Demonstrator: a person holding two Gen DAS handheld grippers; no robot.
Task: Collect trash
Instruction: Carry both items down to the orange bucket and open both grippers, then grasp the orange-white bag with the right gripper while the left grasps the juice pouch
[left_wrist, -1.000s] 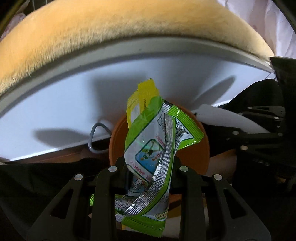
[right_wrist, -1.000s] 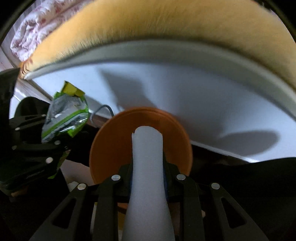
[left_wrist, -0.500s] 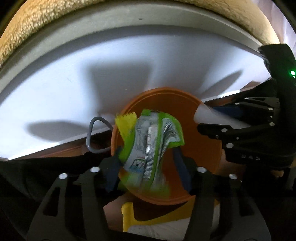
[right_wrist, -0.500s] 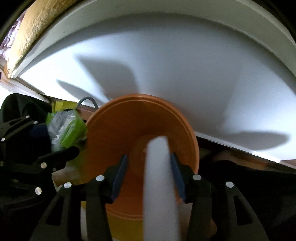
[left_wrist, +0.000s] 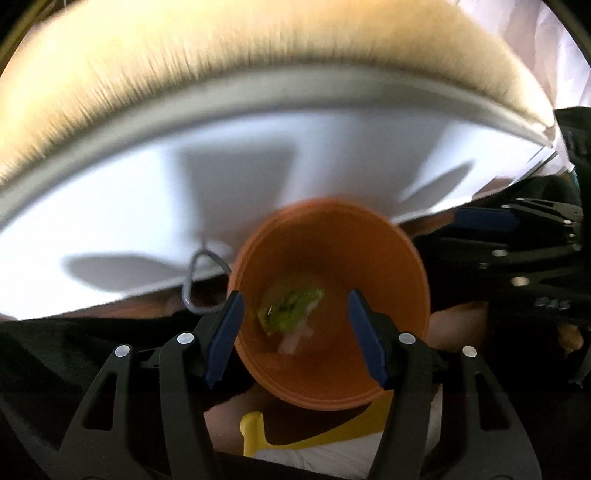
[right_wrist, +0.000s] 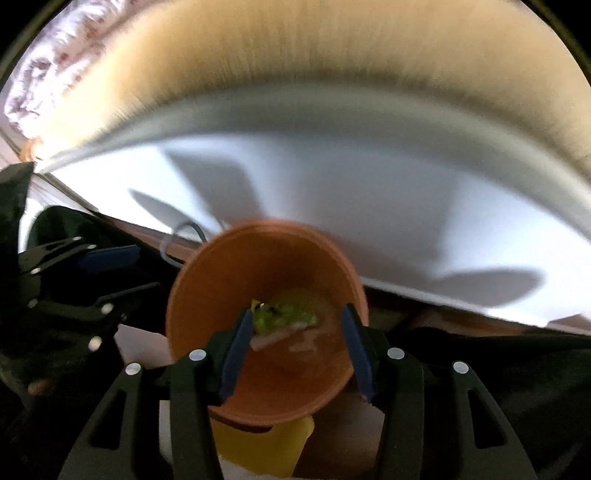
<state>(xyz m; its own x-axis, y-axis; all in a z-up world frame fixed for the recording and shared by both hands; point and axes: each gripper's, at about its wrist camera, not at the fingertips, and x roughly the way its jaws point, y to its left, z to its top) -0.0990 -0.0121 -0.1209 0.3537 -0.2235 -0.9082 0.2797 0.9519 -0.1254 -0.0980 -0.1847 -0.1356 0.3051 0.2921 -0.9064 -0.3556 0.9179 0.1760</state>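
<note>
A: Both grippers hang over the round orange plastic bin (left_wrist: 402, 273); the left gripper (left_wrist: 295, 334) has its blue-padded jaws spread, nothing between them

B: And the right gripper (right_wrist: 293, 349)?

A: Jaws parted too, empty; the crumpled green snack wrapper (left_wrist: 291, 306) lies down at the bin's bottom, a pale white scrap (right_wrist: 275, 338) just beside it on the near side

B: Beyond the bin?

A: A white panel (left_wrist: 147, 206) topped by tan fur (left_wrist: 184, 40); a grey wire loop (left_wrist: 192, 277) left of the rim
</note>
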